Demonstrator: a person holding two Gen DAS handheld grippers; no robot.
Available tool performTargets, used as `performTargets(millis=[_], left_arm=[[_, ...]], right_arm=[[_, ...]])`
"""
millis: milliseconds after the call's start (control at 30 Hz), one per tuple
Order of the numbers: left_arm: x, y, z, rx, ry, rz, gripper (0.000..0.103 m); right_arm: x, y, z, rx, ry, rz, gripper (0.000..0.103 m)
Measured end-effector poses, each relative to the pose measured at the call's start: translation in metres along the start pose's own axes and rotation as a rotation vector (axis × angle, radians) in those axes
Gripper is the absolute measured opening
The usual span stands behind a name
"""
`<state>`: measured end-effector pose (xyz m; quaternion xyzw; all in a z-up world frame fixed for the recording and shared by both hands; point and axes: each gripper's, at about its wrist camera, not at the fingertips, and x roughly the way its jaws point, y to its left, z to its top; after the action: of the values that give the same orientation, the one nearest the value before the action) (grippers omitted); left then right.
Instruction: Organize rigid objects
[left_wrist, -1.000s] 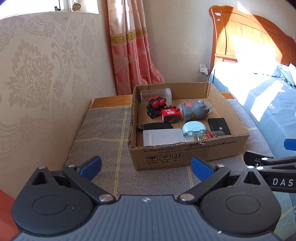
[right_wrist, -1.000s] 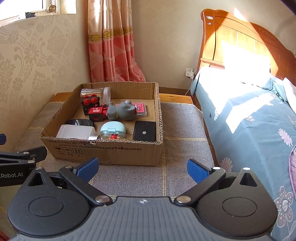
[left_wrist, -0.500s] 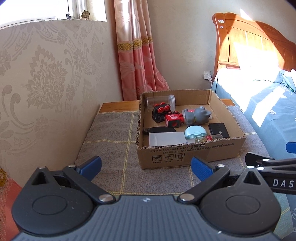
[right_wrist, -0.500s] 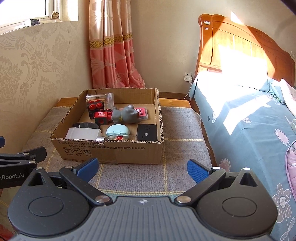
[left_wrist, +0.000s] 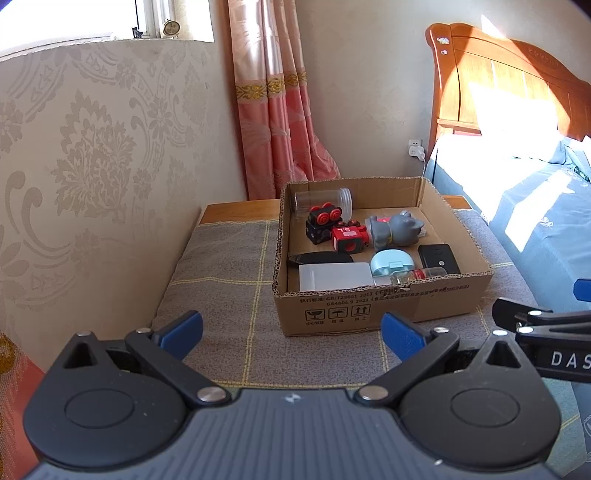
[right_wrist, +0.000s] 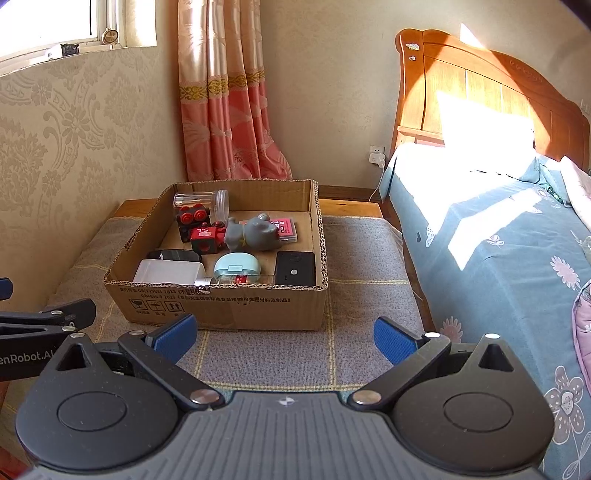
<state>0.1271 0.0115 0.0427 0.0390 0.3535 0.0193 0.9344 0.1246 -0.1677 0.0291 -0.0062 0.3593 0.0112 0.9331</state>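
1. One cardboard box (left_wrist: 373, 306) stands on a grey checked cloth (left_wrist: 229, 280) that covers a low wooden table, with a bed (right_wrist: 498, 236) just beside it.
2. Inside the box, counted: one clear jar (left_wrist: 321, 199) lying on its side at the back, two red-and-black toy blocks (left_wrist: 347, 238), one grey animal figure (left_wrist: 397, 230), one pink card box (right_wrist: 286, 229) partly under the figure, one flat black case (left_wrist: 439, 258), one pale blue round case (left_wrist: 391, 262), one small clear bottle (left_wrist: 417, 275) with a red label, one white box (left_wrist: 334, 277), and one dark oval thing (left_wrist: 319, 257) behind the white box.
3. Left gripper (left_wrist: 291, 326): its two blue-tipped fingers are spread wide, nothing between them, short of the box's near wall.
4. Right gripper (right_wrist: 282, 332): fingers likewise wide apart and empty, in front of the box.
5. One pink curtain (right_wrist: 229, 110) hangs behind.
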Motion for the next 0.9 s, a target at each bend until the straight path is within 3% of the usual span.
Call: performTargets(millis=[900], left_arm=[[0.0026, 0.0011, 0.0007, -0.009, 0.007, -0.003, 0.102]], right_arm=[[-0.0012, -0.0026, 0.0007, 0.009, -0.007, 0.002, 0.103]])
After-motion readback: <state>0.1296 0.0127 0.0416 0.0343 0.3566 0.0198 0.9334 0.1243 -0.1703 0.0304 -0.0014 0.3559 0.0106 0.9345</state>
